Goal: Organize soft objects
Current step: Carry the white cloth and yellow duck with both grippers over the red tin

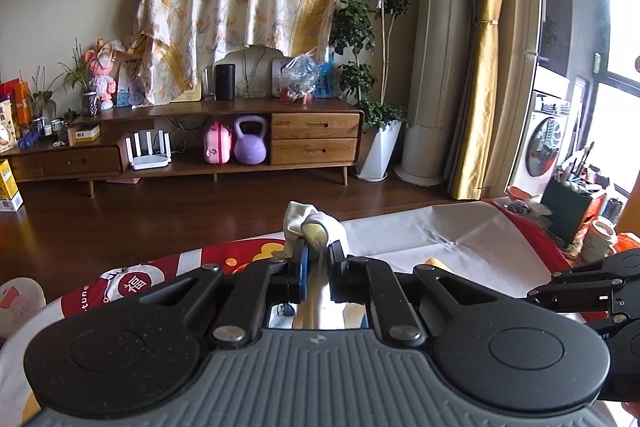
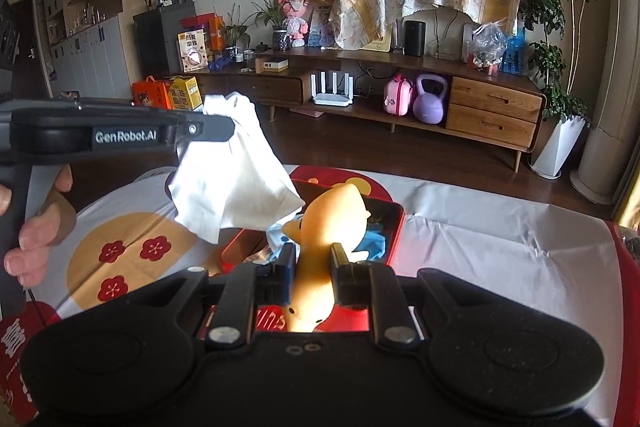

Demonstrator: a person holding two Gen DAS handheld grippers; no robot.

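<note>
White cloth [image 2: 236,183]: pinched at its top by the left gripper [image 1: 318,255], jaws narrow on it; it hangs free above the table's left side, beside the red box [image 2: 394,227].
Yellow soft toy [image 2: 332,223]: clamped in the right gripper [image 2: 314,259], held over the box's near edge.
Box contents: blue fabric [image 2: 374,245] already inside.
Doing it well: lower the toy fully inside the walls before letting go; keep the dangling cloth clear of it.
</note>
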